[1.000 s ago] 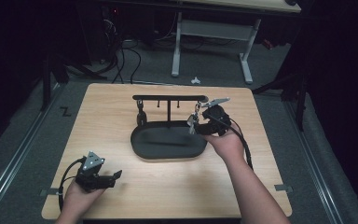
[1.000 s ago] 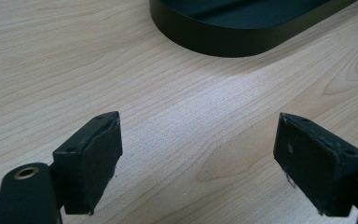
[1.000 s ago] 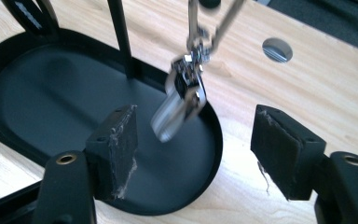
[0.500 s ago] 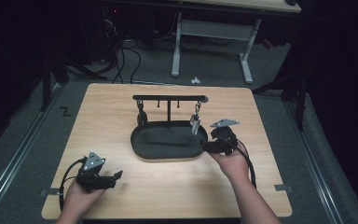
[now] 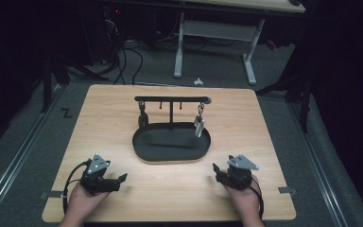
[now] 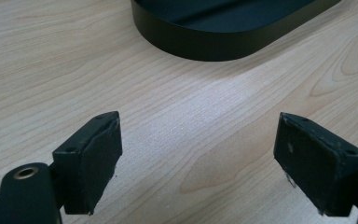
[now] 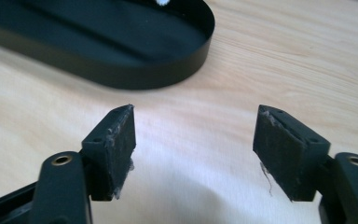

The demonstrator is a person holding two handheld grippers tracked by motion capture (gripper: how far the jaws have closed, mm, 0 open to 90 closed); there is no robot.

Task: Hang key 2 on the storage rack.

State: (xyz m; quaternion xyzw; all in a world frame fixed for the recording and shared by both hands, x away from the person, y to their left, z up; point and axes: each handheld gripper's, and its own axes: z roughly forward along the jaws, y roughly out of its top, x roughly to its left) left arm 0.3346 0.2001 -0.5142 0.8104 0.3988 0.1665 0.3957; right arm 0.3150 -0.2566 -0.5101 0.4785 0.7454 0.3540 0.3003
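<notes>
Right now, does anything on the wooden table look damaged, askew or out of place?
Only wear: the black pads of the right gripper have frayed edges, with loose fibres hanging from one pad. The black oval tray with its hanging rack stands upright, and both grippers are open and empty.

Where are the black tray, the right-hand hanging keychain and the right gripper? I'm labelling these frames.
black tray (image 5: 144,152): high view, near-left rim.
hanging keychain (image 5: 199,124): high view, its body.
right gripper (image 5: 216,170): high view, between fingertips.

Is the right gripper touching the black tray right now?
Apart. In the right gripper view, bare wood lies between the right gripper and the black tray; its open jaws hold nothing. The high view shows the same gap.
</notes>
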